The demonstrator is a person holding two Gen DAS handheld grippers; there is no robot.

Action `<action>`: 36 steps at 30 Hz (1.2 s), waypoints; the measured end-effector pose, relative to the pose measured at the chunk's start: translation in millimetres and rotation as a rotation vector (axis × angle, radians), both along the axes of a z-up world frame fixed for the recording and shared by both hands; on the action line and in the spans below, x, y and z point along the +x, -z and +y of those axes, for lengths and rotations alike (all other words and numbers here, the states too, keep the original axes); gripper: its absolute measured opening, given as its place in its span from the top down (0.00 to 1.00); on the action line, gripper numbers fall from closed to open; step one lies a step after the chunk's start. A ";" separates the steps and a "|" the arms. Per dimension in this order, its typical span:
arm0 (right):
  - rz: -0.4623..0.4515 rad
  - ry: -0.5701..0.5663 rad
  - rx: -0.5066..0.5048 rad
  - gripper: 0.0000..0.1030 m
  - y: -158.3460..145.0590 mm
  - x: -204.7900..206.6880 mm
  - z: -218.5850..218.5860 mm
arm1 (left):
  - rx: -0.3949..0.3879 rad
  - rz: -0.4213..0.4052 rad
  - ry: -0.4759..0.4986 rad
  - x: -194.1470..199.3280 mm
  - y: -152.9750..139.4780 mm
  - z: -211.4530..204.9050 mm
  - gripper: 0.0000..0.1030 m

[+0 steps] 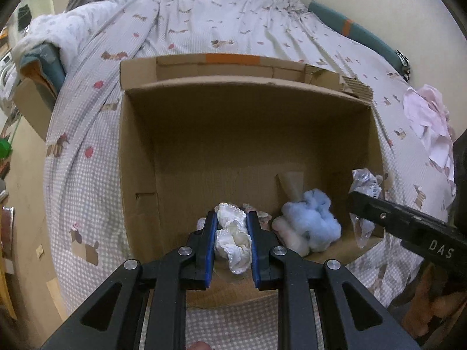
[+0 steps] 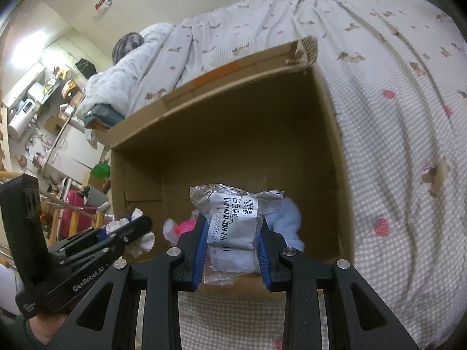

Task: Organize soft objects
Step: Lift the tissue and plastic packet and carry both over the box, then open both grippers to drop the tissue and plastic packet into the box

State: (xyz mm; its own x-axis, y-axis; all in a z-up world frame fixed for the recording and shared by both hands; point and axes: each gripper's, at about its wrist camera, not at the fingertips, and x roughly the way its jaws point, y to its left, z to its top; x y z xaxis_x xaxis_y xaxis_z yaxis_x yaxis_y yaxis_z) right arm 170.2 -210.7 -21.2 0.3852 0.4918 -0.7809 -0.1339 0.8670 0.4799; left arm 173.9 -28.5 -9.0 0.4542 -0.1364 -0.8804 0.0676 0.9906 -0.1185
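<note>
An open cardboard box [image 1: 140, 145] [image 2: 329, 134] sits on the bed. My left gripper [image 1: 232, 218] is shut on a white lace-trimmed soft item [image 1: 233, 239] and hangs over the box's near side; in the right wrist view the same gripper [image 2: 131, 227] shows at lower left with the white item [image 2: 144, 240]. My right gripper [image 2: 232, 221] is shut on a clear plastic packet with a barcode label [image 2: 236, 213], also over the box; in the left wrist view that packet [image 1: 366, 183] is by the box's right wall. On the box floor lie a pale blue fluffy item [image 1: 315, 215] [image 2: 284, 213] and a pink item [image 2: 185, 226].
The bed carries a checked cover with dog prints [image 1: 221, 23] [image 2: 394, 116]. A pink crumpled cloth [image 1: 429, 122] lies to the right of the box. A white quilt [image 1: 67, 26] is heaped at the bed's far left. Cluttered furniture [image 2: 43, 102] stands beyond the bed.
</note>
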 end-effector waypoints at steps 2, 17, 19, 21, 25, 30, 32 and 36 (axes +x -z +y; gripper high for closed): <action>0.015 0.000 0.005 0.69 7.7 -0.1 3.7 | 0.018 -0.001 -0.006 -2.4 3.3 1.9 0.82; 0.045 0.005 0.015 0.69 23.5 2.3 10.6 | 0.029 -0.008 0.011 -10.6 7.4 8.3 0.80; 0.043 0.005 0.015 0.69 23.5 1.3 10.5 | 0.029 -0.013 0.013 -11.4 8.1 8.8 0.77; 0.042 0.004 0.015 0.69 23.5 1.4 10.6 | 0.024 -0.005 0.010 -10.9 9.1 9.4 0.75; 0.037 0.002 0.016 0.69 22.5 0.9 10.7 | 0.020 -0.007 0.011 -11.2 8.5 8.8 0.64; 0.035 0.005 0.020 0.69 22.7 1.8 11.5 | 0.023 -0.018 0.012 -11.7 5.5 6.1 0.40; 0.033 0.006 0.022 0.69 22.2 2.1 11.0 | 0.019 -0.021 0.010 -11.7 4.6 6.2 0.35; 0.024 0.009 0.032 0.69 20.8 0.9 9.5 | 0.005 -0.016 0.010 -12.5 2.3 6.4 0.33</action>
